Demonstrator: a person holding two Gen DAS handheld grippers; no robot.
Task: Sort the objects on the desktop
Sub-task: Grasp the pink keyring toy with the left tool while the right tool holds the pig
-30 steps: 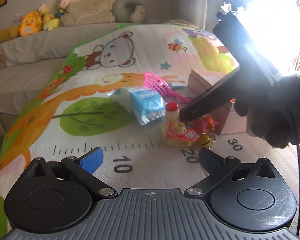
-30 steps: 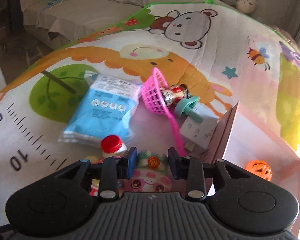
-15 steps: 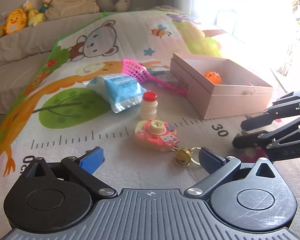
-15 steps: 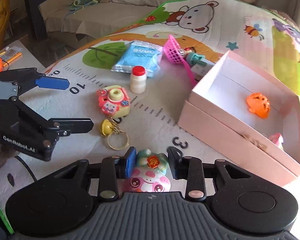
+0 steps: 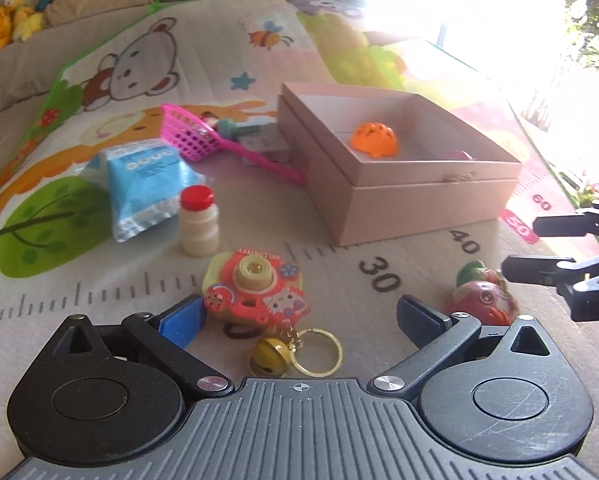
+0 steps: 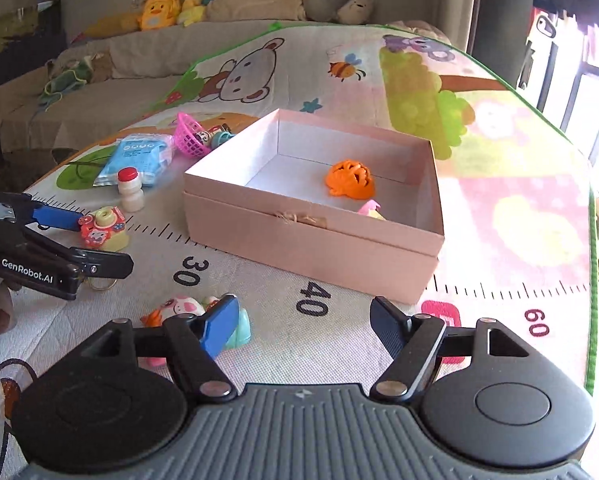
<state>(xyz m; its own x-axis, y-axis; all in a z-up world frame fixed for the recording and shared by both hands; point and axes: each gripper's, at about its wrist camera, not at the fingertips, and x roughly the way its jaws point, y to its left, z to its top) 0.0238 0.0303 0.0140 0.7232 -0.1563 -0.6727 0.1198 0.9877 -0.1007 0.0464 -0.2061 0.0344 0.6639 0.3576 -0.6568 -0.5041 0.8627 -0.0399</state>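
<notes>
So the left gripper (image 5: 299,316) is wide open and hovering right over the toy camera (image 5: 255,290), which sits between the tips but hugs the blue pad at about 10 o'clock, with loads of slack on the other side. Its long side runs roughly across the gap, and the keyring with the bell (image 5: 295,354) trails back toward the gripper body at 6 o'clock, so I'd guess that could snag or dangle on a lift. The right gripper (image 6: 303,320) has its jaws opening with nothing between them; the pig toy (image 6: 191,314) lies on the mat (image 6: 499,216) just outside its left tip, around 9 o'clock. The pink box (image 6: 311,236) sits dead ahead at 12 o'clock of it, already holding an orange ball (image 6: 350,179). The little bottle (image 5: 198,222), blue packet (image 5: 145,184) and pink scoop (image 5: 195,138) sit further out at 11 o'clock from the left gripper, not in the way.
</notes>
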